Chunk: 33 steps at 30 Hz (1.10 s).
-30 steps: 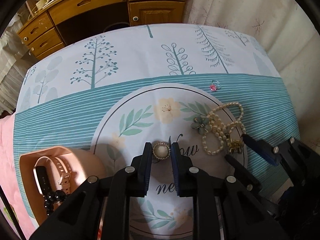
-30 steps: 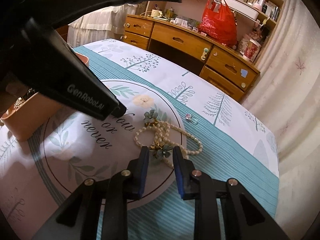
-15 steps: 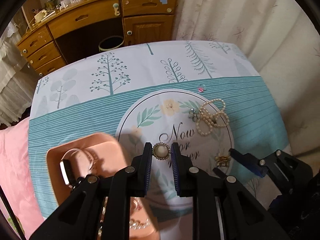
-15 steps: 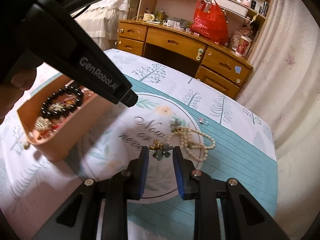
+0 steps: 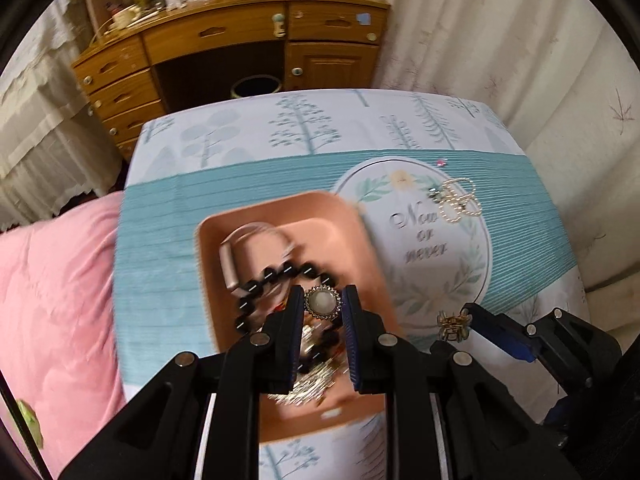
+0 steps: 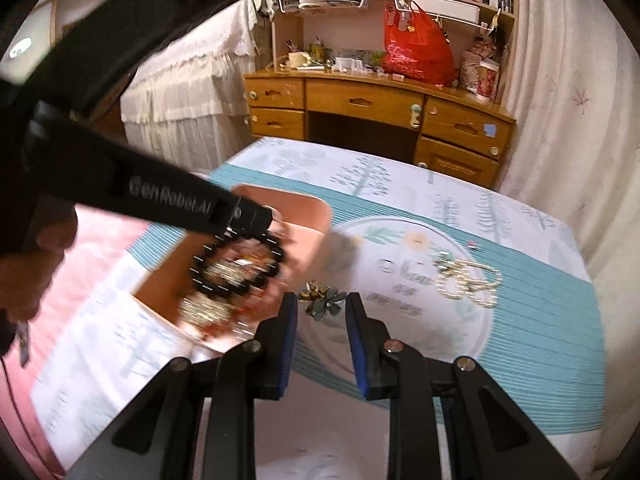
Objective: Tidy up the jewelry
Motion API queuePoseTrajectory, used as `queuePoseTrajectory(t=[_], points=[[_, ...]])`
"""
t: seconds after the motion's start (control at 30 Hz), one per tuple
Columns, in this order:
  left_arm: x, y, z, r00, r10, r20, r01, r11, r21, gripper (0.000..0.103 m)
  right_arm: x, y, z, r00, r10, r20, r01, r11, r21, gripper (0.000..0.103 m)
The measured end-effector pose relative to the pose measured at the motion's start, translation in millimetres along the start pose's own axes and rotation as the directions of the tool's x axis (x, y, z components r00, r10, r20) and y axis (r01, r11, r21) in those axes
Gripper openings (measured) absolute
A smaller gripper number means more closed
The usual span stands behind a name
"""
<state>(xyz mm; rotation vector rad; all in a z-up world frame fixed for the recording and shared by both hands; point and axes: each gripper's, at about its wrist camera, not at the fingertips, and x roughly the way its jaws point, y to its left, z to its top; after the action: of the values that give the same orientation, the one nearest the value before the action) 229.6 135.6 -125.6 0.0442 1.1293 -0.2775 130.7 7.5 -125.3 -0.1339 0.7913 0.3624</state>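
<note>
Right now the left gripper (image 5: 322, 308) holds a round pearl brooch (image 5: 322, 301) pinched between its two fingers, directly above the pink tray (image 5: 340, 216), over the black bead bracelet (image 5: 280, 276) and the tangle of gold pieces already lying inside. A watch with a pale strap (image 5: 230, 264) sits toward the far end of the same tray. The right gripper (image 6: 322, 312) is closed on a small flower hair clip (image 6: 322, 303), gold and grey-blue, and hangs just beside the tray's near edge, over the round printed patch of the tablecloth (image 6: 540, 320).

To set the brooch down well, I would lower it close to the tray floor before letting the fingers part, so it does not bounce off the beads or roll over the rim. A bare spot of tray beside the bracelet looks the better landing place than the heap itself. The hair clip needs to travel a little further left to clear the rim before release, and the two grippers should not crowd each other there.

Out on the cloth, well apart from the tray, a pearl necklace (image 6: 472, 280) lies looped, with a tiny pink-stoned ring (image 6: 472, 245) beyond it
</note>
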Motion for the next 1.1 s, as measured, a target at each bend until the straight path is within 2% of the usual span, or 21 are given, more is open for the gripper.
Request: queuePoseTrajectory(t=[0.17, 0.33, 0.37, 0.4, 0.43, 0.47, 0.57, 0.63, 0.7, 0.73, 0.8, 0.87, 0.97, 1.1], points=[[-9.8, 22.9, -19.0, 1.0, 0.008, 0.027, -0.007, 1.0, -0.018, 0.017, 2.3, 22.6, 8.0, 0.998, 0.065, -0.003, -0.065, 0.998, 0.014, 0.025], [-11.0, 39.4, -30.7, 0.999, -0.039, 0.034, 0.041, 0.997, -0.068, 0.019, 2.6, 35.0, 12.2, 0.995, 0.094, -0.02, -0.093, 0.995, 0.033, 0.025], [-9.7, 39.6, -32.7, 0.999, -0.034, 0.032, 0.036, 0.997, -0.071, 0.032, 2.6, 34.5, 13.2, 0.995, 0.095, -0.025, -0.094, 0.995, 0.046, 0.026], [-9.0, 40.6, -35.8, 0.999, -0.017, 0.034, 0.02, 0.997, -0.081, 0.043, 3.3, 32.6, 13.7, 0.995, 0.095, -0.037, -0.093, 0.994, 0.066, 0.032], [-9.0, 41.3, -37.8, 0.999, -0.008, 0.039, 0.012, 0.996, -0.091, 0.068, 3.3, 31.0, 13.8, 0.994, 0.097, -0.045, -0.093, 0.992, 0.08, 0.037], [-9.1, 41.6, -39.7, 0.999, -0.003, 0.045, 0.007, 0.995, -0.103, 0.077, 3.2, 28.4, 13.4, 0.994, 0.102, -0.05, -0.097, 0.991, 0.093, 0.044], [-6.5, 41.5, -44.3, 0.999, -0.01, 0.047, 0.016, 0.993, -0.121, 0.077, -0.7, 16.2, 10.0, 0.991, 0.12, -0.054, -0.112, 0.984, 0.139, 0.047], [-1.1, 39.5, -45.2, 1.0, 0.017, 0.021, -0.015, 0.993, -0.121, 0.078, -1.0, 6.0, 8.3, 0.99, 0.128, -0.067, -0.114, 0.977, 0.182, 0.049], [1.5, 37.4, -45.2, 0.999, 0.046, 0.006, -0.045, 0.992, -0.119, 0.083, 0.5, -5.8, 6.6, 0.988, 0.128, -0.09, -0.104, 0.968, 0.229, 0.054], [1.3, 35.5, -44.5, 0.998, 0.059, 0.008, -0.057, 0.991, -0.118, 0.089, 0.9, -13.7, 5.3, 0.987, 0.123, -0.101, -0.093, 0.962, 0.256, 0.055], [-1.4, 31.6, -42.8, 0.997, 0.067, 0.027, -0.063, 0.991, -0.117, 0.093, 0.5, -27.6, 3.0, 0.987, 0.113, -0.115, -0.073, 0.951, 0.302, 0.056], [-4.0, 25.9, -39.5, 0.998, 0.042, 0.042, -0.037, 0.993, -0.114, 0.093, 1.7, -44.2, 1.1, 0.986, 0.097, -0.138, -0.043, 0.936, 0.349, 0.06], [-2.6, 13.0, -30.7, 1.0, -0.025, 0.02, 0.027, 0.993, -0.116, 0.093, 4.3, -70.2, -1.4, 0.981, 0.076, -0.177, 0.003, 0.912, 0.411, 0.064], [2.8, -8.6, -18.1, 0.998, -0.056, -0.011, 0.055, 0.992, -0.112, 0.093, 9.6, -104.6, -3.6, 0.961, 0.086, -0.261, 0.044, 0.89, 0.454, 0.069]])
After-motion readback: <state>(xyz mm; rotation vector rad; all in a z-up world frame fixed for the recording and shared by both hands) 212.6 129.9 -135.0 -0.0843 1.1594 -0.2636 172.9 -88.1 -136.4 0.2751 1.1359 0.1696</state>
